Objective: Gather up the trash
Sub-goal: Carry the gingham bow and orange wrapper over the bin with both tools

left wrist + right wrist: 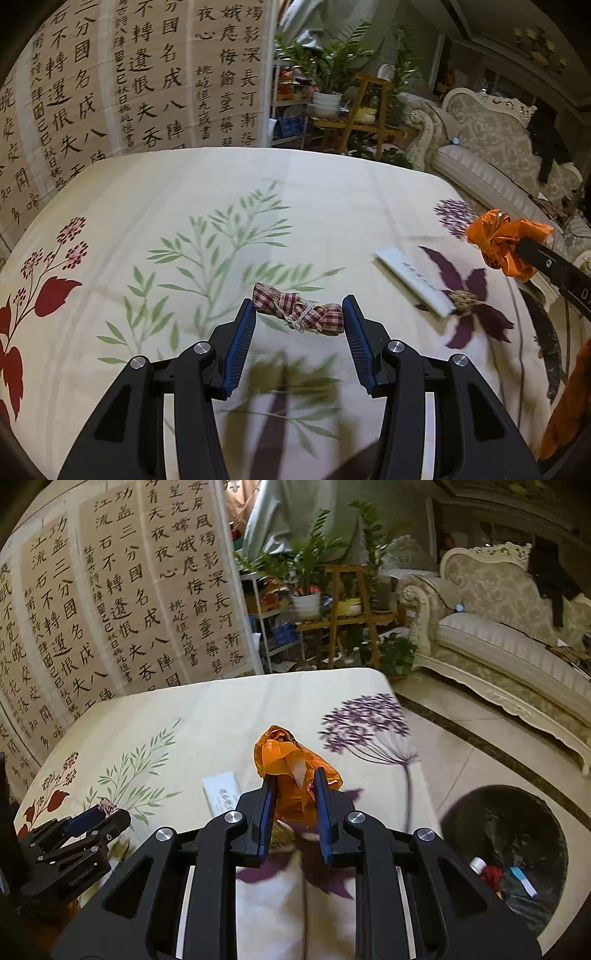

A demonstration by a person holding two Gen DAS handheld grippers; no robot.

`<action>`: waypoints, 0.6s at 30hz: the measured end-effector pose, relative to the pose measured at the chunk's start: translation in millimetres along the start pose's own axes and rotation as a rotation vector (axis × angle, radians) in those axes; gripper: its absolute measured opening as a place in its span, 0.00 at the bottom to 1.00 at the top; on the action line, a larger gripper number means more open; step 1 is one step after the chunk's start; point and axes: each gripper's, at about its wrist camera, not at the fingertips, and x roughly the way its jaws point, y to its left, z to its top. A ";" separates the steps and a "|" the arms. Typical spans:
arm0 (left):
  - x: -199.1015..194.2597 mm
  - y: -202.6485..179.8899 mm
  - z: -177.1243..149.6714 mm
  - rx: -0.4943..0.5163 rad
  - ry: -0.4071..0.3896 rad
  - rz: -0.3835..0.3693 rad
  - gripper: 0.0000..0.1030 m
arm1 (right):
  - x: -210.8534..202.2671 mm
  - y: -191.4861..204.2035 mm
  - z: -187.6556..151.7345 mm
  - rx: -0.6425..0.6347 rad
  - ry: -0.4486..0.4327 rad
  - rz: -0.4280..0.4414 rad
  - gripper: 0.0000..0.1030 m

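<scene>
A floral-printed table (155, 192) is seen spread ahead of both tongs, its far edge running just before a wall of calligraphy sheets (122, 74), while its right-hand edge falls away to open tiled floor (461, 746) beyond the right tongs. Most of the cloth ahead of the left gripper (299, 314) lies bare, giving free room to the left and forward. That gripper is shown clamped on a red-checked fabric scrap (299, 314) tied with white string, the two blue pads (240, 350) pressed against its two ends and the scrap carried just above the cloth. To its right, a flat white packet (413, 282) is left lying on the table between the two tools, near a purple flower print. Further right, the right gripper (293, 786) is pictured closed on a crumpled orange plastic wrapper (291, 760), which bulges up and forward past the fingertips; the wrapper is held clear of the tabletop. Both tools are angled downward toward the table, the left one appearing low at the left edge of the right wrist view. Below and right of the right tongs, a dark-lined waste bin (509, 812) stands on the floor just off the table's edge, with a few discarded items already inside. A plant stand (351, 609) and an ornate cream sofa (498, 627) are seen well beyond, across the open floor.
</scene>
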 end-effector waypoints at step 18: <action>-27.4 -111.1 -17.3 0.149 -0.017 -0.171 0.47 | -70.9 -104.2 -50.8 0.144 -0.037 -0.218 0.19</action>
